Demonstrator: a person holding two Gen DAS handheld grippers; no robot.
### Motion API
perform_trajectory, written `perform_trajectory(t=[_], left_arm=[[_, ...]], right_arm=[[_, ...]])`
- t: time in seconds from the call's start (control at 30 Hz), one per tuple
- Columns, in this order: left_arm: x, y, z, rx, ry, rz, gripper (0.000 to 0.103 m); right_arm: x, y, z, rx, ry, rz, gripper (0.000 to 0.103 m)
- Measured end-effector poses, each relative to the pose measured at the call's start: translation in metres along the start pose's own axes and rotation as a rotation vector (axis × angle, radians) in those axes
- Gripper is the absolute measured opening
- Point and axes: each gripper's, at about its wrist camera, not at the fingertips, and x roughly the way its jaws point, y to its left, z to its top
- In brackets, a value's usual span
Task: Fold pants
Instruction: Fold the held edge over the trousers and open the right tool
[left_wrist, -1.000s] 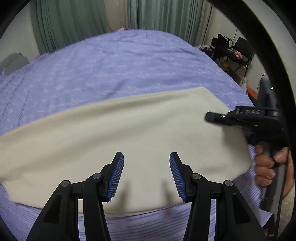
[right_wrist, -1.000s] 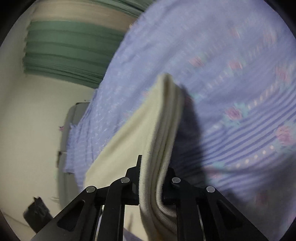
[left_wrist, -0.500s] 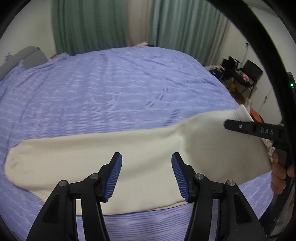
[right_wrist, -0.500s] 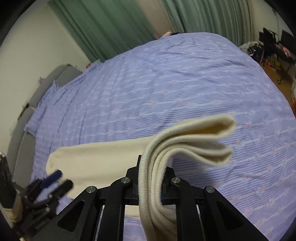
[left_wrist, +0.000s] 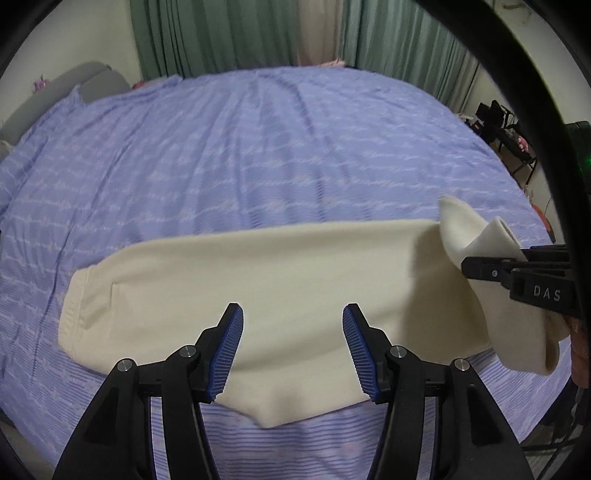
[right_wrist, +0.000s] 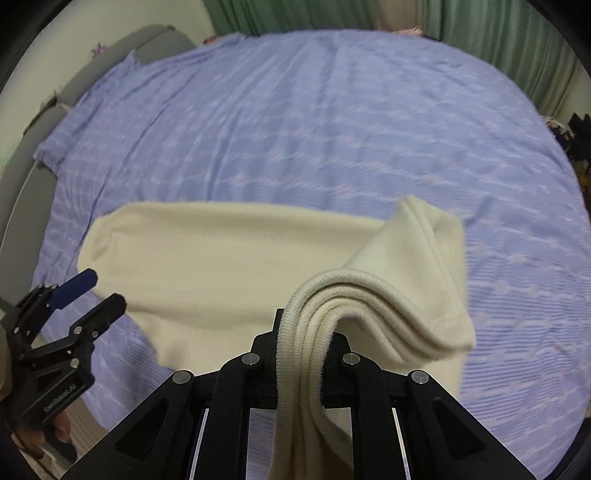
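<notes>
1. Right tool (right_wrist: 301, 354) is clamped on the ribbed end of the cream pants (right_wrist: 207, 266); stacked layers of that edge stand between its closed fingers and droop over to its right side.
2. From the pinched end, the fabric rises off the bed in a raised flap just ahead and to the right of the right tool, while the rest of the pants lies flat ahead and to its left.
3. Left tool (left_wrist: 291, 347) hangs with its jaws apart, gripping nothing; its blue ribbed pads (left_wrist: 231, 347) are poised over the near edge of the pants, and whether they touch the fabric cannot be told.
4. Seen from the left tool, the pants stretch as a long band straight ahead, from a seamed end far to its left to the lifted end far to its right, where the right tool's black fingers (left_wrist: 491, 271) hold it.
5. Beneath the pants is a bed covered by a purple patterned sheet (left_wrist: 280, 147), which spreads well beyond both tools.
6. Green curtains (left_wrist: 229, 33) hang far ahead, past the bed.
</notes>
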Motion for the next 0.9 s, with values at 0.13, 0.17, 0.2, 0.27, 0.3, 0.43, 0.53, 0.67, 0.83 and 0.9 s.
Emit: perform_trajectory(t=[0.13,0.17,0.2,0.27,0.3,0.43,0.53,0.67,0.83,0.9], left_arm=[[0.010,0.044,-0.010,-0.019,0.018,0.011,0.055],[0.011,0.055,-0.014,-0.031,0.021,0.013,0.055],[0.013,0.065,-0.018,-0.043,0.025,0.016,0.055],[0.017,0.076,-0.025,-0.063,0.037,0.019,0.055],[0.018,0.081,-0.027,-0.073,0.044,0.020,0.055],[0.022,0.094,-0.041,-0.087,0.068,0.029,0.057],[0.021,0.096,-0.049,-0.075,0.069,0.039,0.065],[0.011,0.094,-0.057,-0.057,0.053,0.032,0.065],[-0.009,0.082,-0.062,-0.008,-0.012,-0.037,0.065],[-0.009,0.078,-0.058,0.011,-0.035,-0.062,0.069]], right_arm=[[0.028,0.045,0.010,-0.035,0.054,0.002,0.014],[0.037,0.058,0.013,-0.054,0.071,-0.001,0.014],[0.046,0.072,0.015,-0.077,0.085,-0.007,0.014],[0.064,0.092,0.017,-0.104,0.114,-0.017,0.014],[0.073,0.099,0.017,-0.113,0.128,-0.020,0.014],[0.103,0.119,0.018,-0.147,0.180,-0.055,0.024],[0.111,0.128,0.018,-0.124,0.220,0.011,0.045],[0.090,0.137,0.015,-0.128,0.176,0.086,0.046],[0.005,0.114,0.016,-0.059,-0.062,0.157,0.055],[-0.021,0.094,0.008,-0.023,-0.130,0.090,0.058]])
